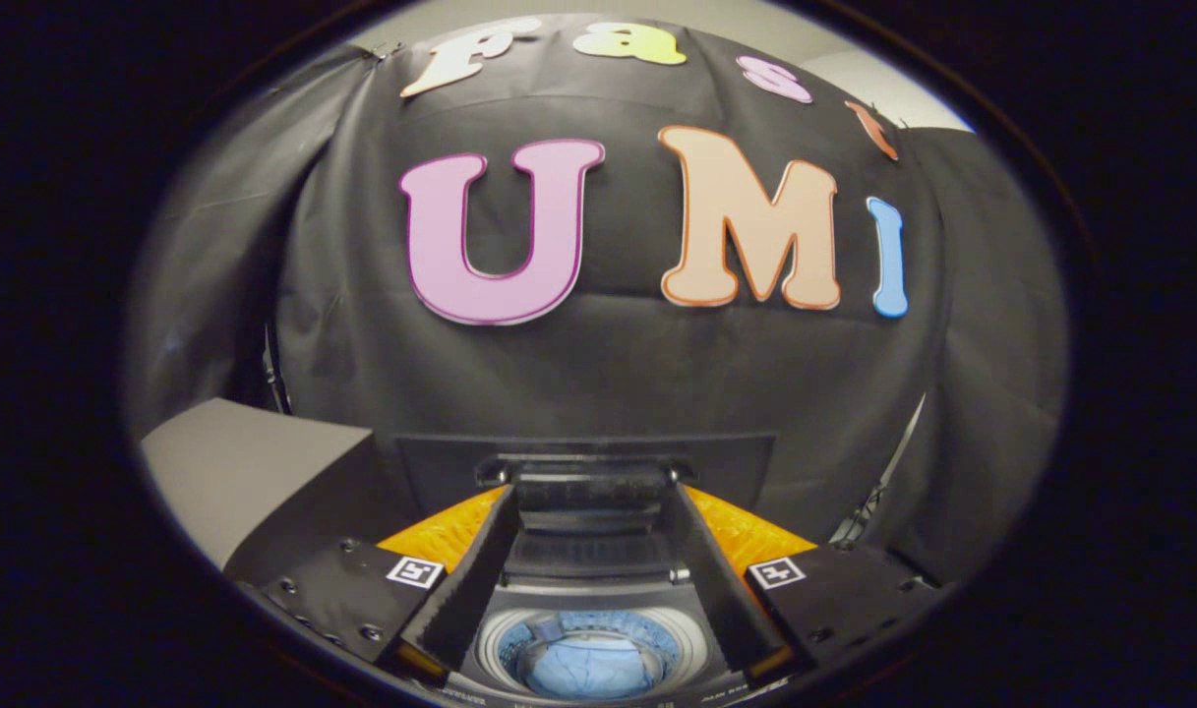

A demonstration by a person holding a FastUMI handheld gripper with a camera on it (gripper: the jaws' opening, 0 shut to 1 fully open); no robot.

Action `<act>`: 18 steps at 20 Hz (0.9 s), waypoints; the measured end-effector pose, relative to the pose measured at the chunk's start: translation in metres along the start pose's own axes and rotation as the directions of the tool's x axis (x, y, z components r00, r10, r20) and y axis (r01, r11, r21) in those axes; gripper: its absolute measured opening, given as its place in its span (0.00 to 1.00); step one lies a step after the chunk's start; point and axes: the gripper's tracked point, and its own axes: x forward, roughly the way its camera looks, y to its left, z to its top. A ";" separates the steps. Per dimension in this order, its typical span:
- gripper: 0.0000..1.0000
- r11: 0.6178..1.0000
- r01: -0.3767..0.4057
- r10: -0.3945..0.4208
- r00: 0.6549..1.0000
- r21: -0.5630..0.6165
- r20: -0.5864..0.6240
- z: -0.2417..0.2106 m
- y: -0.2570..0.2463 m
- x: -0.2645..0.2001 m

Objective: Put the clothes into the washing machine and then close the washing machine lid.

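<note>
I look down between my fingers into the washing machine [598, 588]. Its round drum opening has a pale rim [488, 634]. Light blue clothes [588, 671] lie bunched inside the drum, below and between the fingers. The dark lid [441, 462] stands raised at the back of the machine, against the booth's cloth wall. My gripper [593, 492] is open, its fingers spread wide. The fingertips [508, 501] reach up to the lid's lower middle part. I cannot tell whether they touch it.
A grey flat-topped box or surface [234, 462] stands to the left of the machine, beside the left finger. Black cloth hangs close behind and to both sides. A thin cable [883, 492] runs down the cloth on the right.
</note>
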 end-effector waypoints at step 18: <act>0.98 1.000 0.008 -0.008 0.996 0.001 0.086 0.014 0.036 0.122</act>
